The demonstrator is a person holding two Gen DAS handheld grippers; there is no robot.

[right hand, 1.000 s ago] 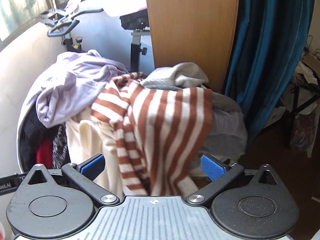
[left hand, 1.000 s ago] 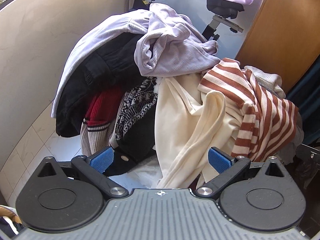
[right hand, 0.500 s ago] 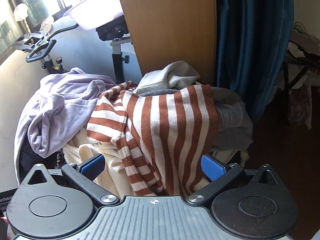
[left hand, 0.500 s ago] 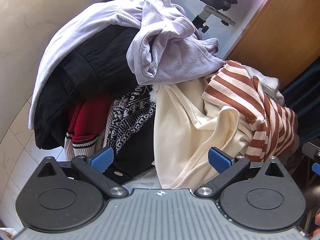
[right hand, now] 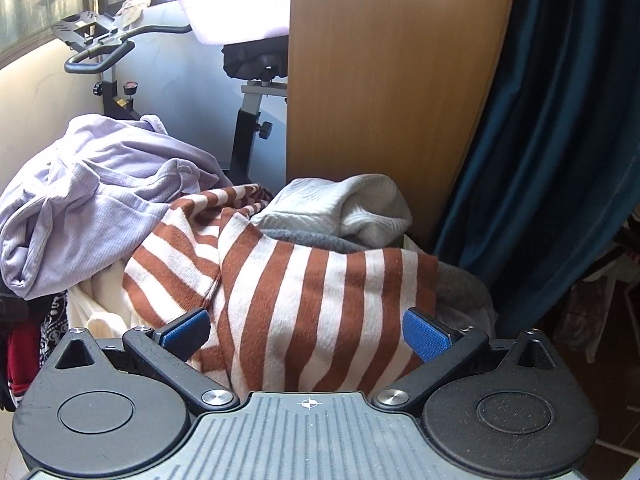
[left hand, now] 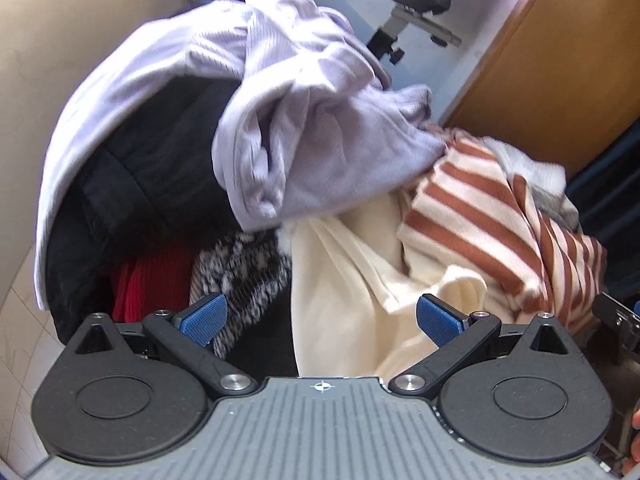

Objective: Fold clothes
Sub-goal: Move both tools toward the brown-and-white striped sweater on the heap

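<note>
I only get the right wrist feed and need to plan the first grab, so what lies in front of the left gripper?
Observer: The left gripper is open, facing a cream garment that hangs down the front of the pile.
Operator: Anything left of that cream piece? My view cuts off there.
Observer: Yes, a black-and-white patterned knit and a red ribbed garment, both tucked under a black garment.
Operator: Is the lilac top draped over the black one?
Observer: Yes, the lilac top covers its upper side and bunches in the middle of the pile.
</note>
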